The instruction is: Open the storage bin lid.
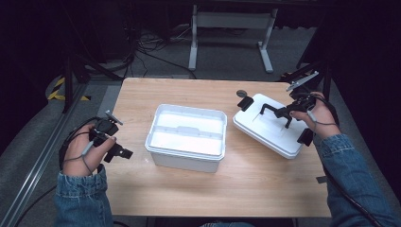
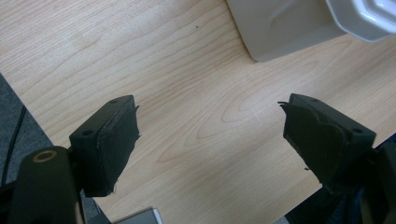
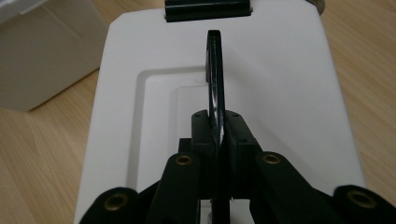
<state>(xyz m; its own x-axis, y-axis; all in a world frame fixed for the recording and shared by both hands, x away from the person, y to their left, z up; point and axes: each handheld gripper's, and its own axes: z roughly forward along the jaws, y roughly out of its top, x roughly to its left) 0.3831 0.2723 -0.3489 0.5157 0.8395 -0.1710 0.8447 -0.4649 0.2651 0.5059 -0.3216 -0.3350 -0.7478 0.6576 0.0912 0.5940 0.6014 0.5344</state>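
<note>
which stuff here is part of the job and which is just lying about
Part of the job:
- white lid
- its black handle, clamped by the right gripper
- open white box
- left gripper, open, idle

Lying about:
- small round dark thing beyond the lid
- cables on the floor

No readable text, label, brand, number or sign anywhere. White lid [image 1: 269,127], white box [image 1: 187,135] at frame centre and wooden table [image 1: 246,179] carry no print. Black-yellow hazard stripes [image 1: 59,90] on floor at left edge of high view: marking only, no lettering.
</note>
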